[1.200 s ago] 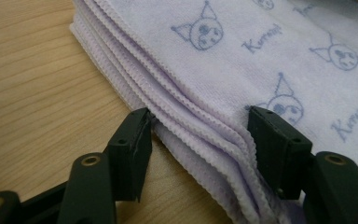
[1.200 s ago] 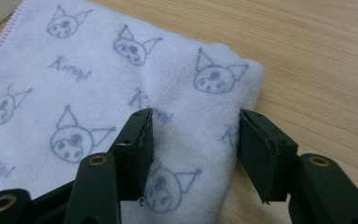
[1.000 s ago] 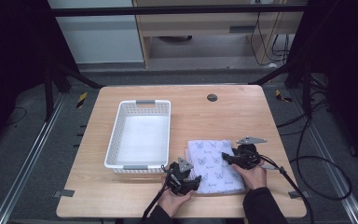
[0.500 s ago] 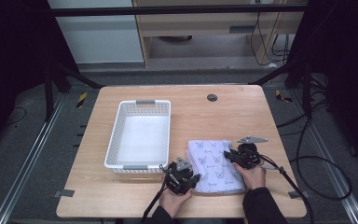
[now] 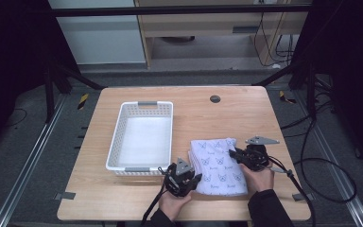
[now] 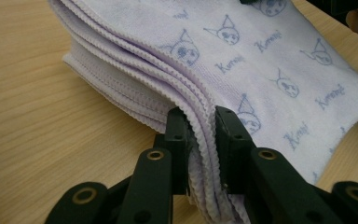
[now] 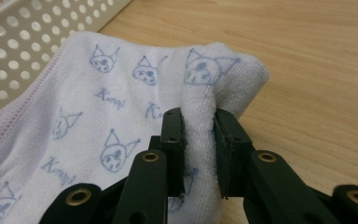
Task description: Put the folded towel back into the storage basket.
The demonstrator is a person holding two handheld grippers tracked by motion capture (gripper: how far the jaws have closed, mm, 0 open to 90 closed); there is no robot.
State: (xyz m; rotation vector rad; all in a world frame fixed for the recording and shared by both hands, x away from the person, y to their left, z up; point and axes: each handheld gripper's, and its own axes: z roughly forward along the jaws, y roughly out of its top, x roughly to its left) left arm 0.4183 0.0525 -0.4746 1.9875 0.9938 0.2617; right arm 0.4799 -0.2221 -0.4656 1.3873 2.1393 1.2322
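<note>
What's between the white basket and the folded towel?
Nothing: a thin strip of bare wooden table separates the white basket from the folded towel, seen in the high view.

A blue script word reading roughly "Kuromi" is repeating across the pale lilac towel [image 6: 279, 60], printed between small line-drawn faces with pointed ears, its letters staying too loose to spell with certainty, as in the right gripper view [image 7: 107, 100].
</note>
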